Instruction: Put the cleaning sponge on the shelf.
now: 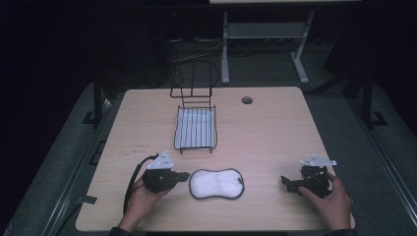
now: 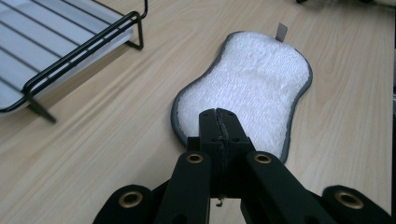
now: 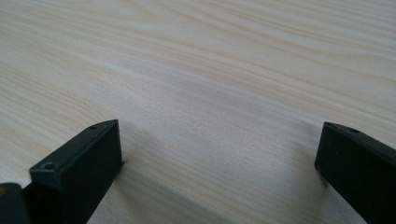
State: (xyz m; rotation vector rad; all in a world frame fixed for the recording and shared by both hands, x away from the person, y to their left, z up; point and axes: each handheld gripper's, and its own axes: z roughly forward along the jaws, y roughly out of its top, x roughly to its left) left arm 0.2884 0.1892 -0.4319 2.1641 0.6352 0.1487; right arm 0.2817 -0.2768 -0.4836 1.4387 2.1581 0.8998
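Observation:
A white, peanut-shaped cloth pad (image 1: pixel 217 184) with a grey border lies flat near the table's front edge. My left gripper (image 1: pixel 185 175) is just left of it, pointing at its near end. In the left gripper view the two black jaws (image 2: pixel 219 114) are pressed together with nothing between them, their tips over the pad's (image 2: pixel 252 79) near rim. My right gripper (image 1: pixel 286 183) rests to the right of the pad, apart from it. Its jaws (image 3: pixel 219 135) stand wide open over bare wood, holding nothing.
A black wire rack (image 1: pixel 195 128) with a white tray under it stands behind the pad, mid-table; its corner (image 2: pixel 70 51) shows in the left gripper view. A round cable hole (image 1: pixel 247 100) sits at the back. A small grey tag (image 2: pixel 281 31) sticks out of the pad's far end.

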